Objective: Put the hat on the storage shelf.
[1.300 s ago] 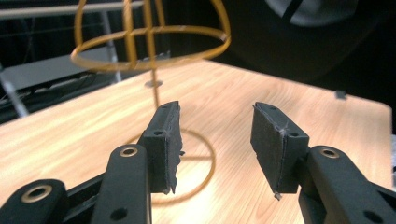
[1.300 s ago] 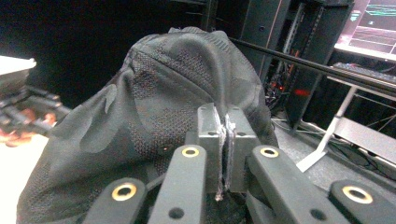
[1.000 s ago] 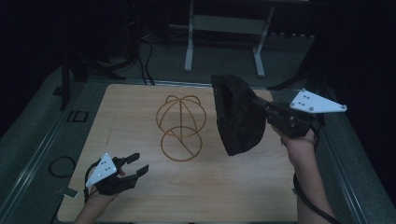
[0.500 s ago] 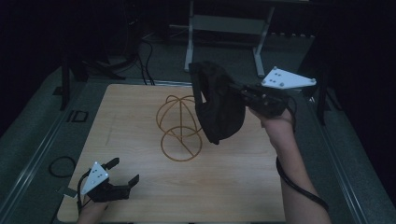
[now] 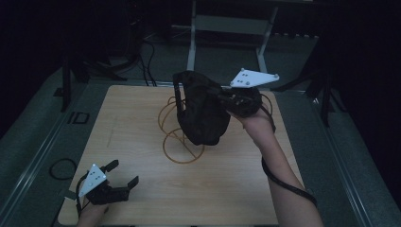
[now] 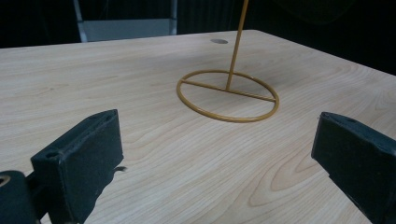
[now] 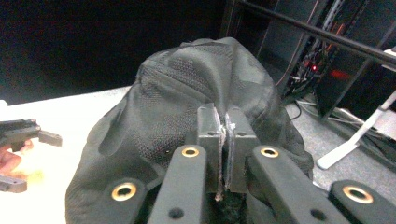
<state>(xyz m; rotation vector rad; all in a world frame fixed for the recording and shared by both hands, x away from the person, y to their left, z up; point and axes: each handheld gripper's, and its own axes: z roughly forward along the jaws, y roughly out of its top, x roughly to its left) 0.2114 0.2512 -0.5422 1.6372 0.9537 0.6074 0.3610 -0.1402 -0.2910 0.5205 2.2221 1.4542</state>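
Both tongs are seen above the table (image 5: 142, 198): the right gripper (image 7: 222, 140) is pressed together on a black cap (image 5: 201, 116), held over the wire stand (image 5: 182, 144) near the table's middle; the left gripper (image 5: 120, 177) is spread, empty, near the front left corner.

High view looks down the table (image 5: 142, 198); both gripper views sit close, sharing it.
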